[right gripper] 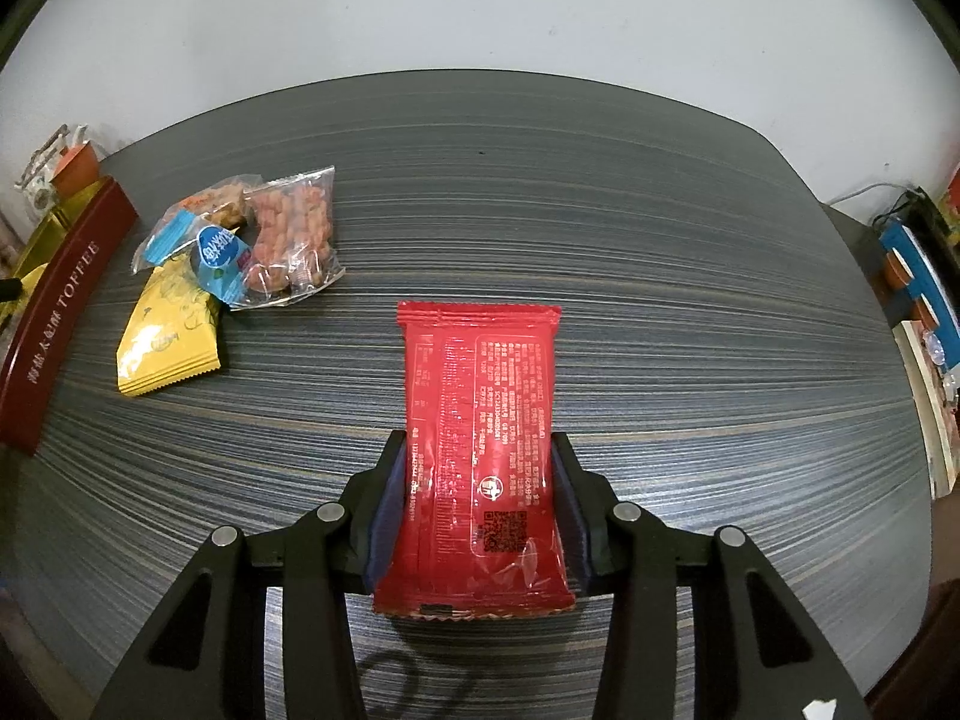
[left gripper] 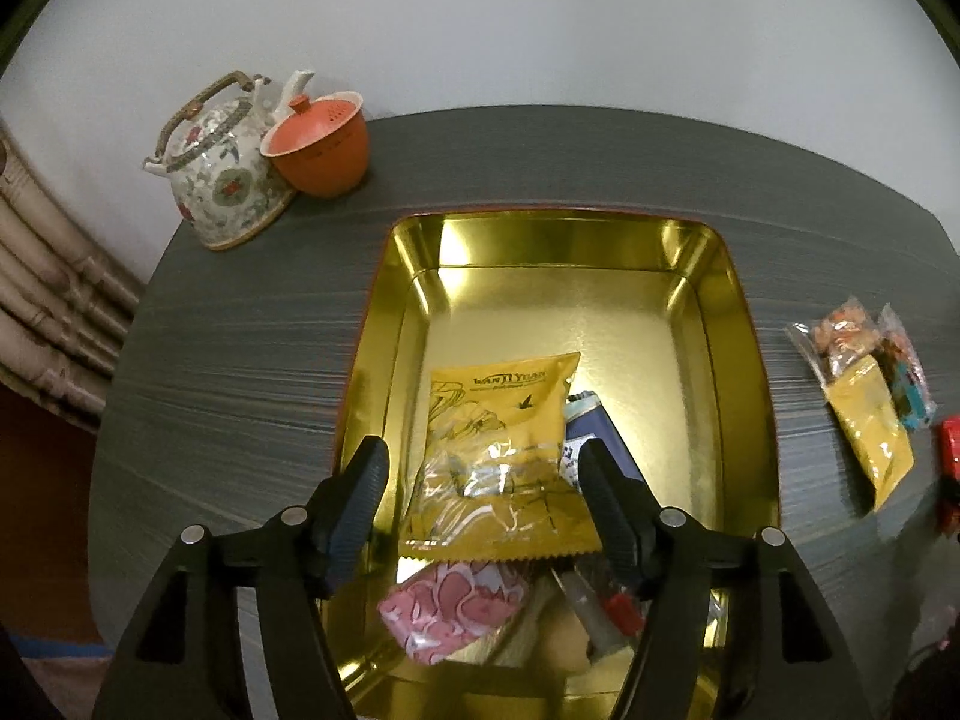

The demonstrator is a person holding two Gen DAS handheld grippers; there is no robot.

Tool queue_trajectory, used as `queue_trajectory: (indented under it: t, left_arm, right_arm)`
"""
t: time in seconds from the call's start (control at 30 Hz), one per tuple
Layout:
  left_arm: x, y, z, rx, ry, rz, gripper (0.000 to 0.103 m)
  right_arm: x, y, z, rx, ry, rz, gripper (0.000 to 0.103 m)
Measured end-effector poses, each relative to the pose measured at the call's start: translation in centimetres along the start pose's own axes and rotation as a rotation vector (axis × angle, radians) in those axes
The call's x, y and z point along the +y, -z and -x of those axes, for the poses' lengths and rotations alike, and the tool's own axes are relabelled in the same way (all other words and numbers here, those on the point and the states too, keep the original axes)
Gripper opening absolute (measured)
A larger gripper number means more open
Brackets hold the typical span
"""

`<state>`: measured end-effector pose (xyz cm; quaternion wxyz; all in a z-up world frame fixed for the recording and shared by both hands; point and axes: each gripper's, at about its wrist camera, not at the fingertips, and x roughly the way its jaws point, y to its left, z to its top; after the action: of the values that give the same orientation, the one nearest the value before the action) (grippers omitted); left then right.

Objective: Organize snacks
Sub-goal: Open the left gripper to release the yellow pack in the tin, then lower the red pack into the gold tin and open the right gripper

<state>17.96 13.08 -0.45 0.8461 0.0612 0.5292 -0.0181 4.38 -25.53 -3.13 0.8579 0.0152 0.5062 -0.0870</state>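
A gold-lined tin [left gripper: 738, 324] stands open on the grey table. A yellow snack packet [left gripper: 504, 420] lies inside it on top of a pink packet [left gripper: 456, 606] and a dark blue one [left gripper: 594, 426]. My left gripper [left gripper: 483, 447] hangs over the tin, open, with the yellow packet between its fingers; the left pad stands clear of it. In the right wrist view a red snack packet [right gripper: 480, 396] lies lengthwise between the pads of my right gripper [right gripper: 478, 438], which is shut on its sides just above the table.
A flowered teapot [left gripper: 222, 174] and an orange lidded cup [left gripper: 318, 144] stand at the table's far left corner. Loose snacks [right gripper: 240, 240] and a yellow packet [right gripper: 168, 348] lie beside the tin's dark red "TOFFEE" wall [right gripper: 60, 300]. Books [right gripper: 924, 300] sit past the right edge.
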Motion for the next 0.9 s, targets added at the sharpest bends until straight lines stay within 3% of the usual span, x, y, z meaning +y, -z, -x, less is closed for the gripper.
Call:
queue_trajectory:
  t: [0.57,0.9]
  left_arm:
    - [1.5,3.6,4.0,-0.089,-0.032,-0.008,0.067]
    - [3.2,4.5,5.1,-0.107,-0.037,0.012,0.068]
  right_arm:
    - [2.4,-0.3,2.8,-0.035,0.061,0.019,0.04]
    - [8.7,-2.5,7.5,-0.132,-0.026,0.127,0.04]
